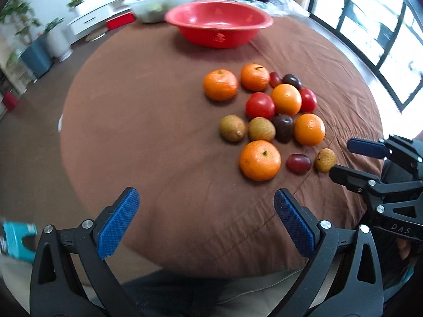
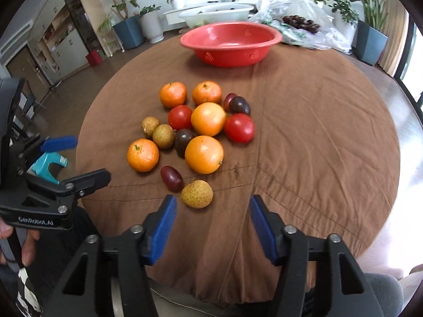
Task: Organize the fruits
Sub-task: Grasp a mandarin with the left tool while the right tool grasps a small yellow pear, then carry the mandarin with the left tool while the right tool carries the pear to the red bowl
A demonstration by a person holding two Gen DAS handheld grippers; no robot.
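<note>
A cluster of fruit lies on the brown-clothed round table point(image 2: 317, 132): several oranges point(image 2: 204, 154), red tomatoes point(image 2: 239, 128), dark plums point(image 2: 171, 177) and brownish round fruits point(image 2: 197, 194). My right gripper point(image 2: 213, 201) is open just above the cloth, the nearest brownish fruit right ahead of its left fingertip, nothing between the pads. My left gripper point(image 1: 206, 193) is open over bare cloth, left of the nearest orange point(image 1: 259, 160). Each gripper shows in the other's view: right gripper point(image 1: 342, 158), left gripper point(image 2: 88, 158).
An empty red bowl point(image 2: 230, 42) stands at the table's far side, a white bowl point(image 2: 216, 13) behind it and a plastic bag with dark fruit point(image 2: 301, 23) to its right. A turquoise stool point(image 2: 49, 165) stands off the table's left edge. Potted plants line the room.
</note>
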